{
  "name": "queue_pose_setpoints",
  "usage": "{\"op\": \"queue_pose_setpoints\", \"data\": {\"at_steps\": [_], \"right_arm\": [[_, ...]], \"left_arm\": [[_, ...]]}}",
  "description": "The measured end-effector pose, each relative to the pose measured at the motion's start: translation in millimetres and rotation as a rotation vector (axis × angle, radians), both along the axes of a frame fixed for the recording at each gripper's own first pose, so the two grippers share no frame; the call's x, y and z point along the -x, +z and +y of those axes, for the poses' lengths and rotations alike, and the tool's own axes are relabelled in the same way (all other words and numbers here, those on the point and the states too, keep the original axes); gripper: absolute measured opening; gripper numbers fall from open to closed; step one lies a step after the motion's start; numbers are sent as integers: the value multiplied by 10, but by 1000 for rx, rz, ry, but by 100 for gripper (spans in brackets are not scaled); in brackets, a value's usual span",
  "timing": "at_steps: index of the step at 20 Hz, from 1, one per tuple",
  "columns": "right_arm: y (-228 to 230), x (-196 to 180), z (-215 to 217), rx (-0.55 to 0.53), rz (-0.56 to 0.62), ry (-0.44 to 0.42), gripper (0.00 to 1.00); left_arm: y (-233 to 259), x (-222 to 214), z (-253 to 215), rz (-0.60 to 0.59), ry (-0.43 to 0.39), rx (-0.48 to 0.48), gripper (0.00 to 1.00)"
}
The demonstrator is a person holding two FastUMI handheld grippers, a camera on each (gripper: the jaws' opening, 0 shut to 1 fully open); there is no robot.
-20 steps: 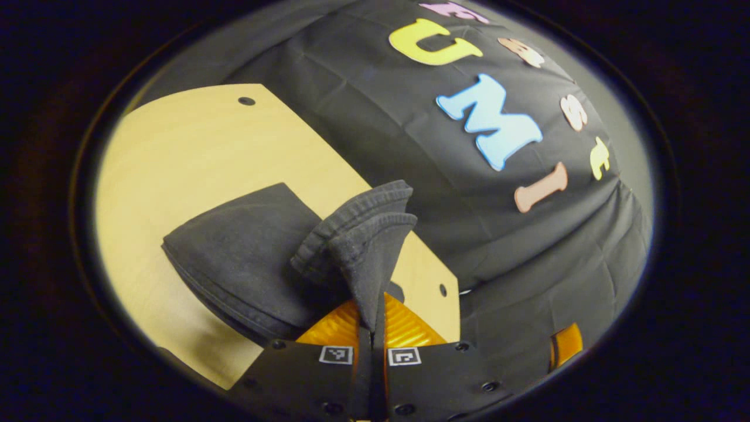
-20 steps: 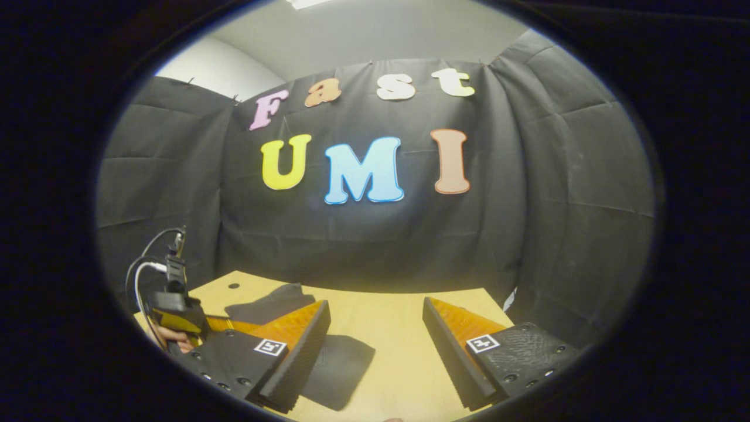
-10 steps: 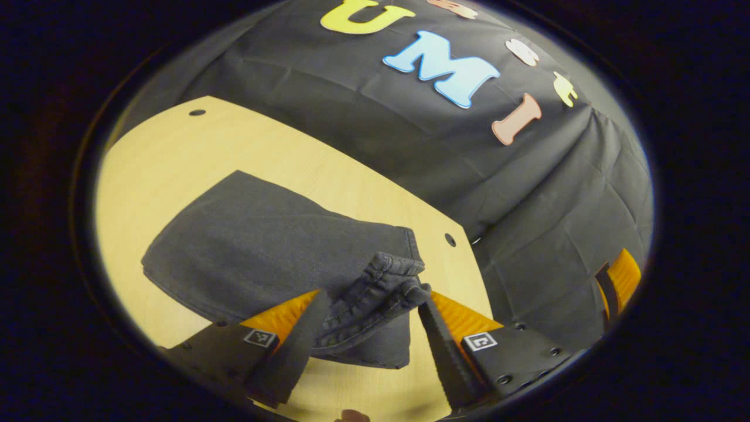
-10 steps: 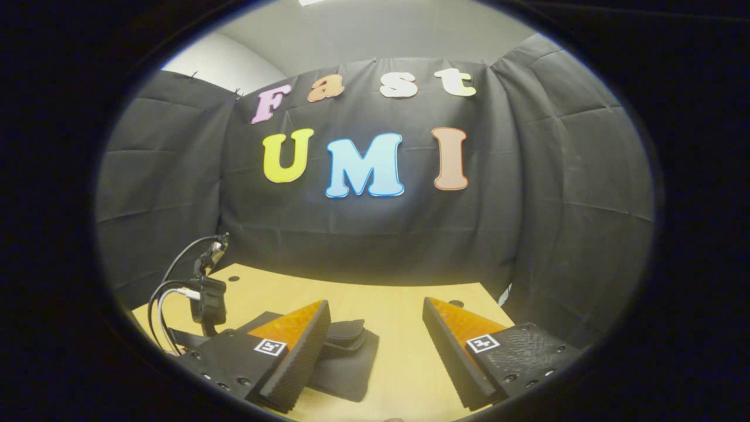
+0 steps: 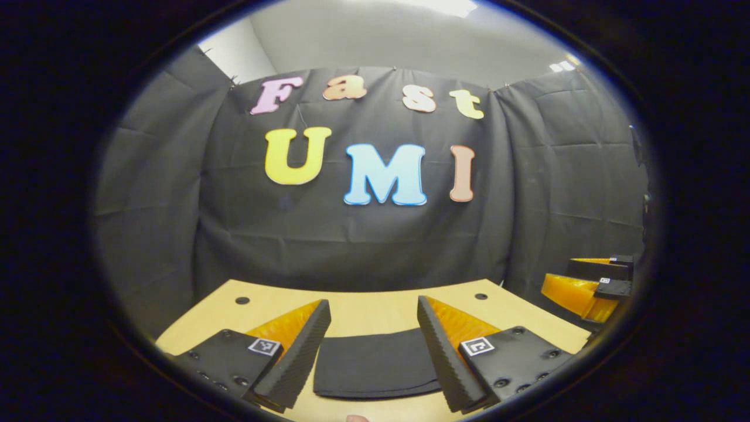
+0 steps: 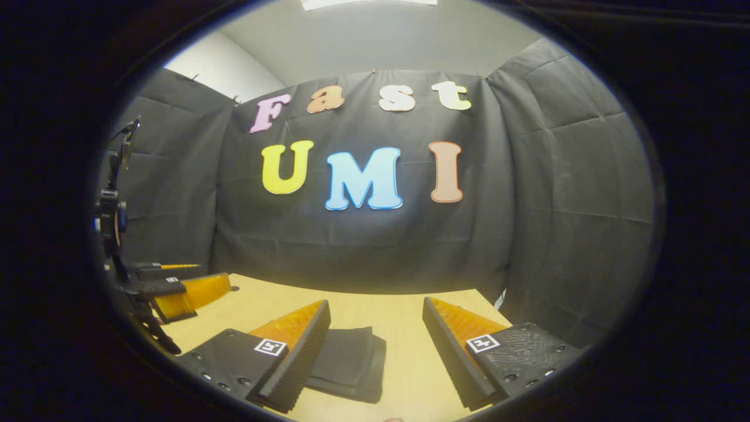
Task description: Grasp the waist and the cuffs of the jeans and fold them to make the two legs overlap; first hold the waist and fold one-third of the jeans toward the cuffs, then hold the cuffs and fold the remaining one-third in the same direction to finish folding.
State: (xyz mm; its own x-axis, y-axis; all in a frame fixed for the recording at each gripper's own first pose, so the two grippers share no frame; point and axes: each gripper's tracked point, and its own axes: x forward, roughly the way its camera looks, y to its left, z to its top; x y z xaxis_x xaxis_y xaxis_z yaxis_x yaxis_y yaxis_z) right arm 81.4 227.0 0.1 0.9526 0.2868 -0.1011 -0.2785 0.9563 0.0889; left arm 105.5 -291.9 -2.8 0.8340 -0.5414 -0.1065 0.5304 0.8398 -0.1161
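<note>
The dark jeans [image 5: 375, 363] lie folded into a flat bundle on the wooden table [image 5: 363, 305]. In the left gripper view, my left gripper [image 5: 372, 351] is open above them, its fingers wide apart and holding nothing. The right gripper view shows the same folded jeans [image 6: 348, 363] just right of my right gripper's left finger. My right gripper [image 6: 375, 351] is open and empty too. Over the table's left edge in the right gripper view hangs the left gripper [image 6: 176, 293]. The right gripper [image 5: 586, 284] sits at the far right of the left gripper view.
The black cloth wall [image 6: 363, 234] closes the booth behind the table. Small round holes [image 5: 242, 300] mark the table's far corners. Bare wood [image 6: 404, 351] lies to the right of the jeans in the right gripper view.
My left gripper let go of the cuffs, which dropped onto the folded jeans. It then opened, lifted and levelled out away from the cloth. The right gripper stayed open, nearly still.
</note>
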Motion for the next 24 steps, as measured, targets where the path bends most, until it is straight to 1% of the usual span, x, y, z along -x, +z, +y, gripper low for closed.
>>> {"op": "queue_pose_setpoints", "data": {"at_steps": [3,5,6,7,8,9,10,11,12,15,17,18,24], "right_arm": [[74,86,74,21,-37,-5,95],[136,119,117,4,-53,3,94],[150,109,115,-6,-56,3,95],[170,95,82,-14,-57,-3,95],[189,88,60,-19,-60,-5,95],[210,84,46,-25,-63,-8,95],[230,75,26,-35,-68,-10,95],[244,68,16,-40,-70,-11,94],[251,58,9,-43,-73,-11,95],[271,48,-3,-46,-75,-2,95],[296,49,-32,-40,-87,-4,95],[301,55,-34,-39,-89,-1,95],[306,49,3,-47,-89,12,95]], "left_arm": [[131,-15,189,-37,26,6,96],[85,-20,215,-19,41,28,95],[99,-13,241,-9,48,37,100],[153,-30,289,-7,61,51,95],[185,-30,313,-9,68,53,95],[206,-40,327,-13,74,56,100],[225,-48,340,-15,81,58,95],[245,-50,353,-17,85,61,95],[270,-49,371,-19,93,65,100],[329,-69,401,-22,111,77,100],[349,-81,383,-22,113,79,100],[353,-54,367,-21,110,75,95],[374,-23,382,-32,115,59,95]]}}
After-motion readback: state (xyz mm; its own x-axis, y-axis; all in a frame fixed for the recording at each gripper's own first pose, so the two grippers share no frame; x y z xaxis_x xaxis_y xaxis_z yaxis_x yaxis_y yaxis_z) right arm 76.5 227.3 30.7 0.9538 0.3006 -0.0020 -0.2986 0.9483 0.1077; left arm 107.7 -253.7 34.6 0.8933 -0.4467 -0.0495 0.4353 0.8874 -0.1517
